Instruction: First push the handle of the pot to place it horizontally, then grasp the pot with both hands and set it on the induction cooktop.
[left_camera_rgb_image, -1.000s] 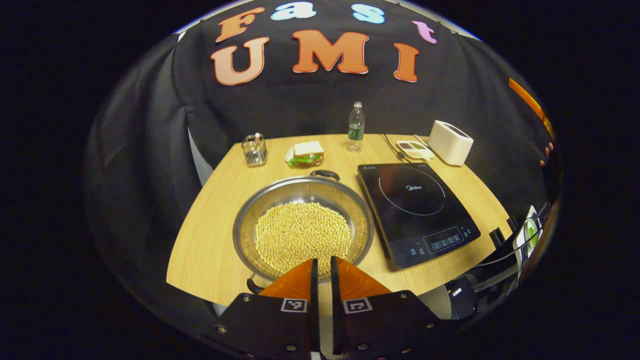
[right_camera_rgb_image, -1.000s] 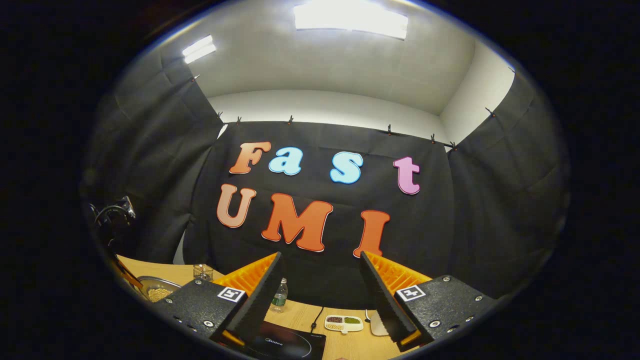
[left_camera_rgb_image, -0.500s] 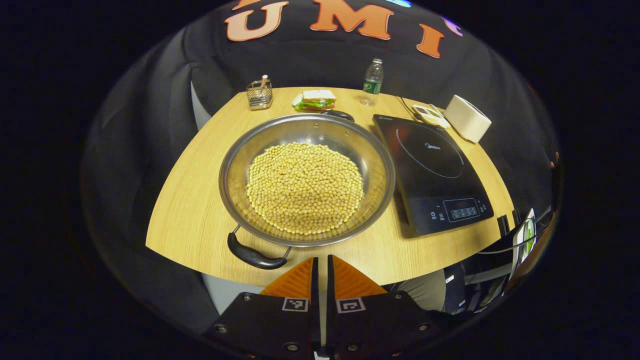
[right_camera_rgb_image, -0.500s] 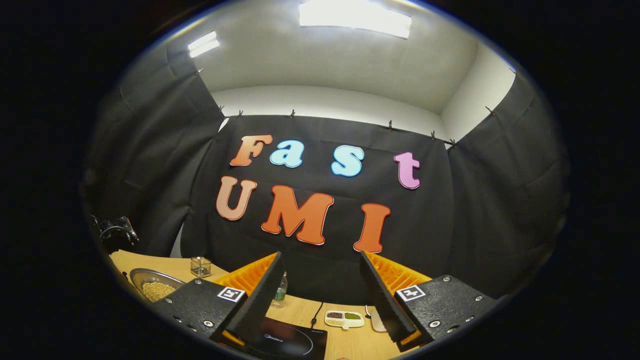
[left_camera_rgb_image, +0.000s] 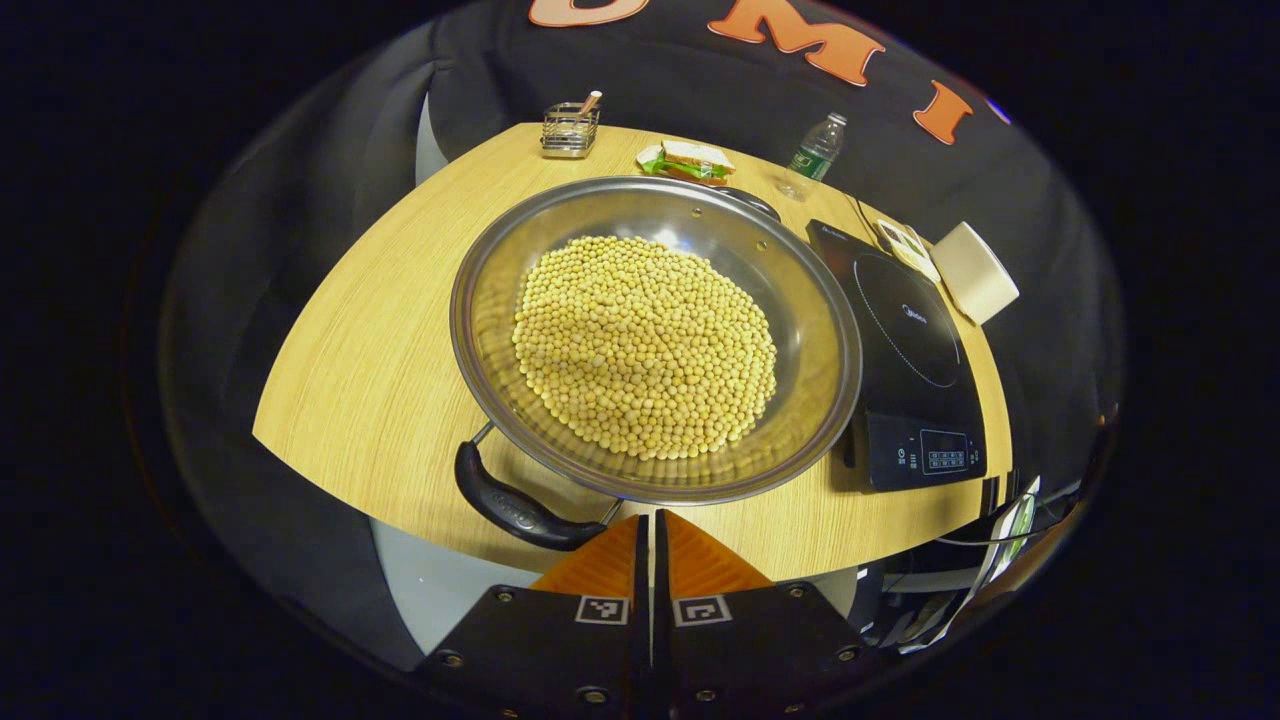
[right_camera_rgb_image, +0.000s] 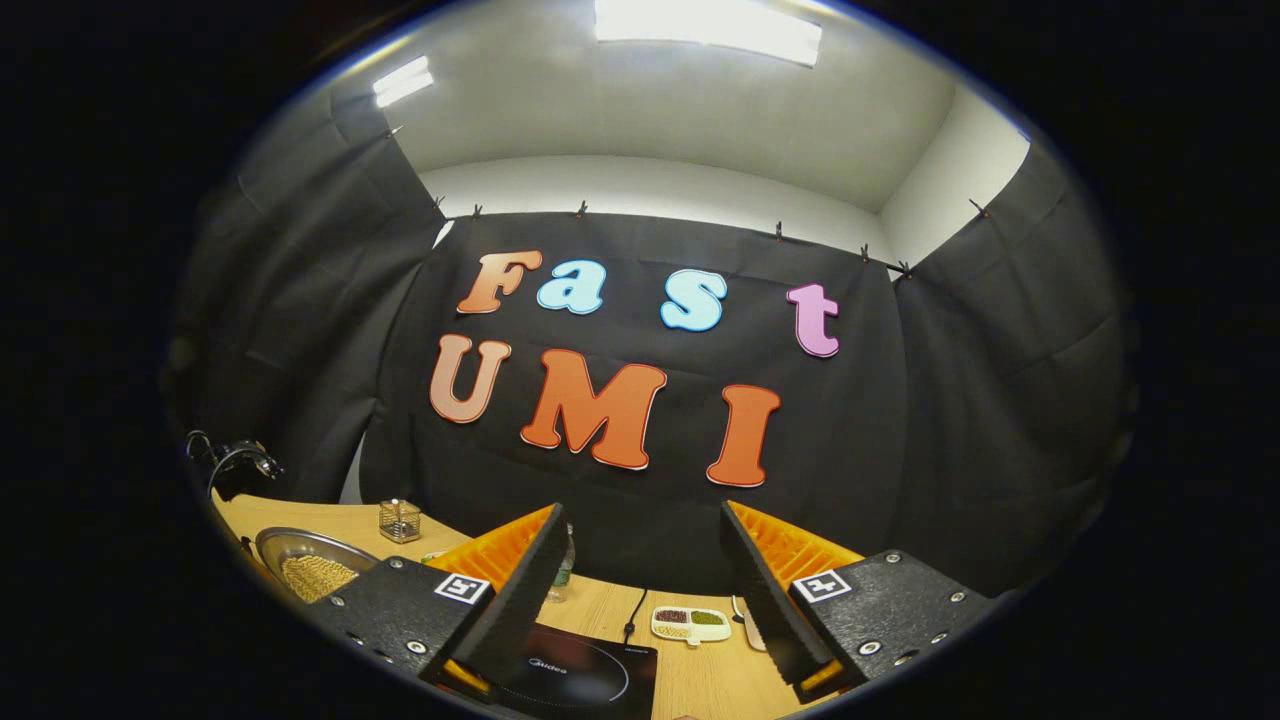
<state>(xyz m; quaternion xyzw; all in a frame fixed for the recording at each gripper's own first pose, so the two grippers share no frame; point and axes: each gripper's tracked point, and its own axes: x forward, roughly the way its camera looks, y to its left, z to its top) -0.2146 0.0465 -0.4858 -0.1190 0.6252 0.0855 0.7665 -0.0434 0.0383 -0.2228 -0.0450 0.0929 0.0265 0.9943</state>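
1. In the left gripper view the pot (left_camera_rgb_image: 655, 335) now looks larger and closer than it did 1 s ago, and the near handle (left_camera_rgb_image: 520, 510), hidden behind the fingers then, shows fully — the left gripper (left_camera_rgb_image: 651, 545) has pulled back and tilted down toward the near edge of the table (left_camera_rgb_image: 370, 360).
2. The left gripper's fingers are pressed together with nothing between them. I judge this suits a push better than a grasp.
3. The near handle lies just left of the fingertips, close but apart from them as far as I can see. It points near-left, and the far handle (left_camera_rgb_image: 748, 200) sits at the far rim, so the 2 handles run near-to-far and not across.
4. The first step, turning the pot so its handles lie horizontally, looks not yet done.
5. The pot stands on the table, full of beans (left_camera_rgb_image: 645, 345), with the cooktop (left_camera_rgb_image: 915, 360) just beside it on the right.
6. The right gripper (right_camera_rgb_image: 640, 585) has hardly moved in the last second — its fingers are spread wide and hold nothing. It hangs above the cooktop's near side, pointing at the far wall, well apart from the pot, which lies far to its left.
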